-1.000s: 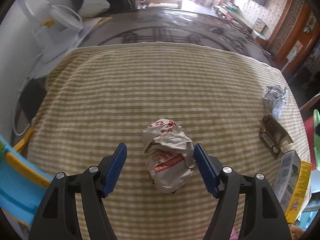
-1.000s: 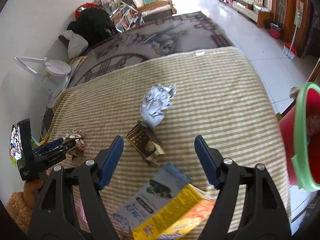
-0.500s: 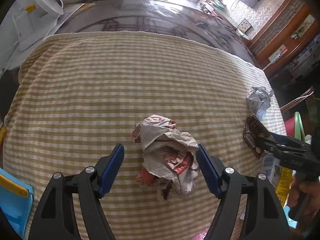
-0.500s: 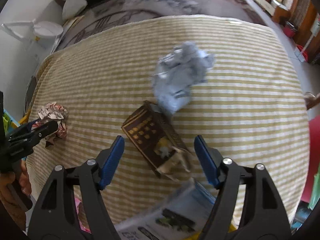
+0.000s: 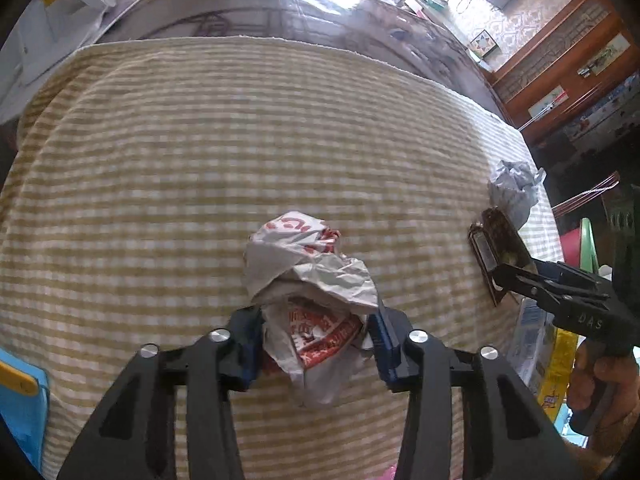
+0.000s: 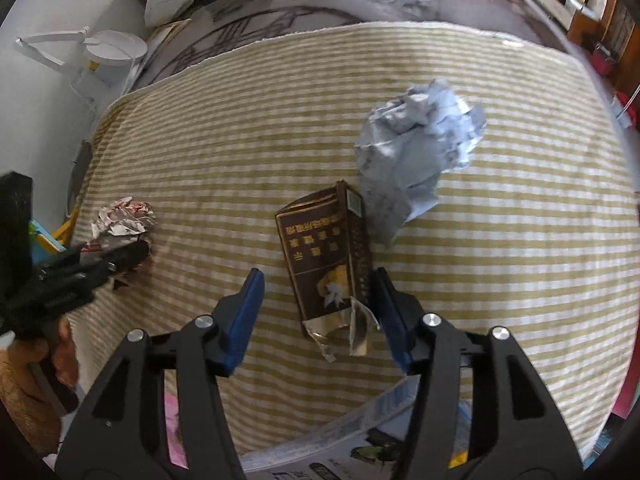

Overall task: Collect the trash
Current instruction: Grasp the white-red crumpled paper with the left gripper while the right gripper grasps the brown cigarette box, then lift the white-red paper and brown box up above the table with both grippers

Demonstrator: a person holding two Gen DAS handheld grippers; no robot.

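Yellow-and-white striped cloth (image 5: 240,152) is covering the tabletop (image 5: 320,12), and every piece of trash is lying on it. The left tool (image 5: 316,340) is pointing steeply down at the near part of the cloth, and its blue pads are pressing into both sides of a crumpled red-and-white food wrapper (image 5: 308,280); its jaws have just been closing, and the wrapper is bulging up between them.

To the right of that wrapper, the right tool (image 6: 316,304) is straddling a brown cigarette pack (image 6: 332,256) that is lying flat on the cloth with its torn end toward the camera. Its jaws have just been closing too. The right pad is sitting against the pack's edge, while the left pad is standing clear of it with striped cloth showing between, so the pack is not being pinched. In the left wrist view the same tool is showing at the pack's near end, with a person's hand (image 5: 596,384) around its grip.

Just beyond the cigarette pack, touching its far corner, a ball of crumpled grey paper (image 6: 416,148) is resting on the cloth. Nearer than the pack, at the cloth's near edge, a blue-and-yellow carton (image 5: 544,356) is lying on its side.
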